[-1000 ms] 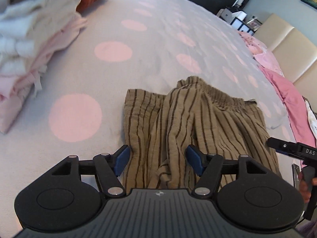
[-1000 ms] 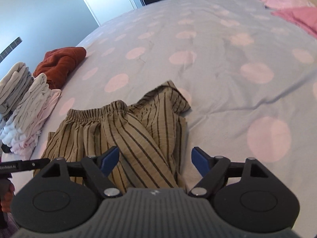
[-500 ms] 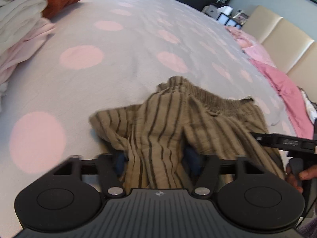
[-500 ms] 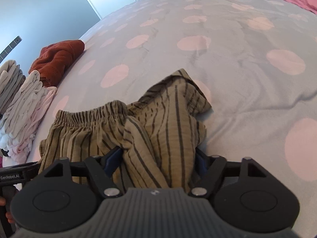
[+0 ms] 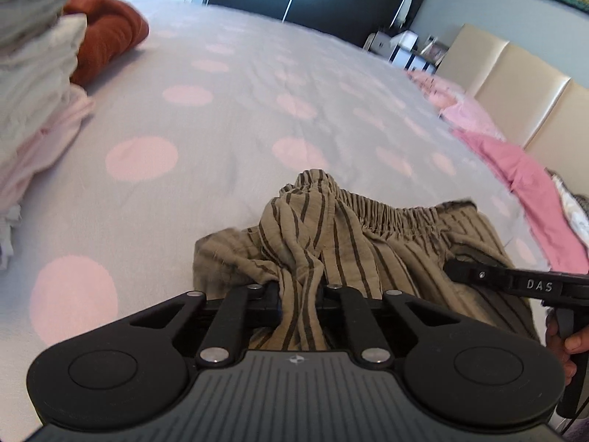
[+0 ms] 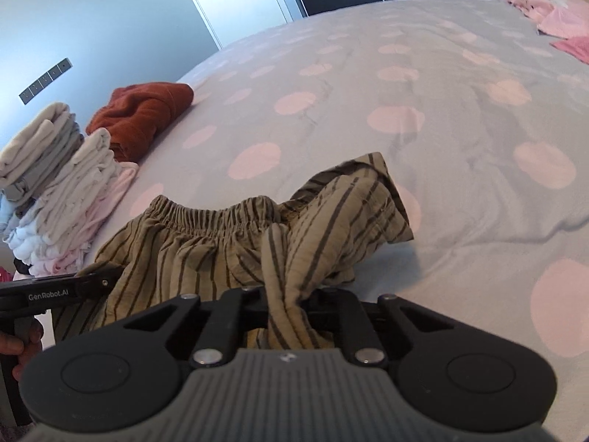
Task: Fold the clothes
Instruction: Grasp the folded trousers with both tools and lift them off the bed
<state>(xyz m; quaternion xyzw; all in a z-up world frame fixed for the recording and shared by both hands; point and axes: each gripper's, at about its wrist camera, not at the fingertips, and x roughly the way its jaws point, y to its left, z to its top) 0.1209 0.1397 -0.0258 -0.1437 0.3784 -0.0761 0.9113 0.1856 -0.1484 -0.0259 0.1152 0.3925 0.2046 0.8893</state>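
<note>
Striped trousers (image 5: 368,243): tan with dark stripes, elastic waistband, lay bunched on the near part of the bed (image 5: 228,118), whose grey cover bore pink dots. Left gripper (image 5: 299,296): jaws closing, a gathered fold of the trouser cloth pinched between them. Right gripper (image 6: 285,296): jaws closing likewise on another fold. Stack of folded pale clothes (image 6: 55,191): at the bed's edge. Rust-coloured garment (image 6: 143,110): just beyond the stack.
</note>
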